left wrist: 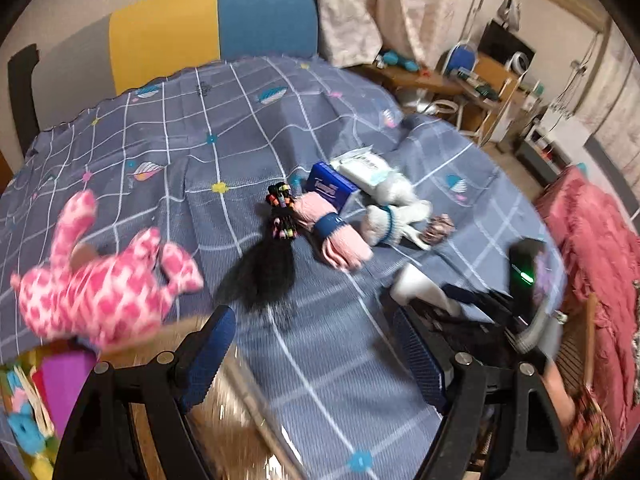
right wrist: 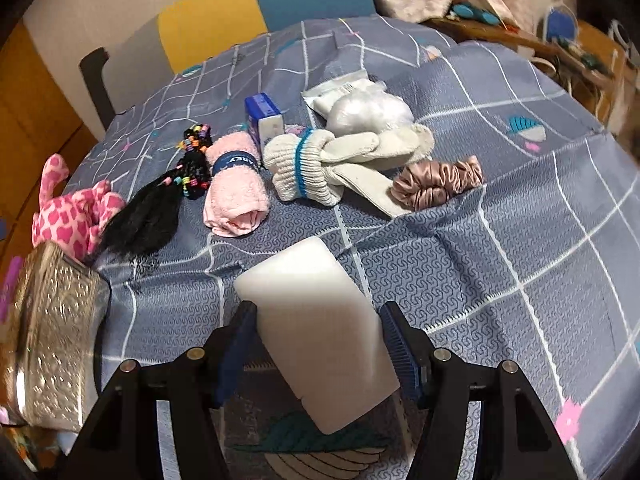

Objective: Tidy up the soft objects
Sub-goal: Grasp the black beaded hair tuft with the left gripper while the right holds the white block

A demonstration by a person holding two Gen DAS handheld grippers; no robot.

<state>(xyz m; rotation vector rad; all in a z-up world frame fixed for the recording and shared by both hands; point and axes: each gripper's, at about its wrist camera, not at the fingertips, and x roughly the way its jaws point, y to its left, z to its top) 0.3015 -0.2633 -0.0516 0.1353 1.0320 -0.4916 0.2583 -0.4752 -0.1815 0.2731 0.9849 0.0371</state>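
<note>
I am holding a white sponge block (right wrist: 320,332) in my right claw (right wrist: 316,344), both blue pads pressing on its sides, and it is sticking out tilted above the grey-blue checked bedcover (right wrist: 500,240). My left claw (left wrist: 320,356) is standing apart with nothing between its fingers, hovering over the same cover.

Taking the rolled pink towel (right wrist: 236,188) with its blue band as my mark: just left of it a black hairpiece with coloured beads (right wrist: 168,196) is lying, and further left, at the cover's edge, a pink spotted plush toy (right wrist: 76,212). In the left view this toy (left wrist: 104,280) is showing up blurred and close to my left claw. Below the toy, well toward me from the towel, a patterned silvery box (right wrist: 56,340) is sitting at the bed's edge. Just behind the towel a blue tissue pack (right wrist: 264,120) is standing. Right of the towel a pair of knitted gloves with blue stripes (right wrist: 320,164) is resting, touching a white padded bundle (right wrist: 368,112) behind it. Further right a dusty-pink satin scrunchie (right wrist: 436,180) is lying on a pale strip.

Far behind the towel a headboard in grey, yellow and blue (left wrist: 212,28) is rising. Off to the right pale curtains (left wrist: 400,4) are hanging, a cluttered wooden desk (left wrist: 472,80) is standing, and a pink blanket (left wrist: 596,248) is lying beside the bed.
</note>
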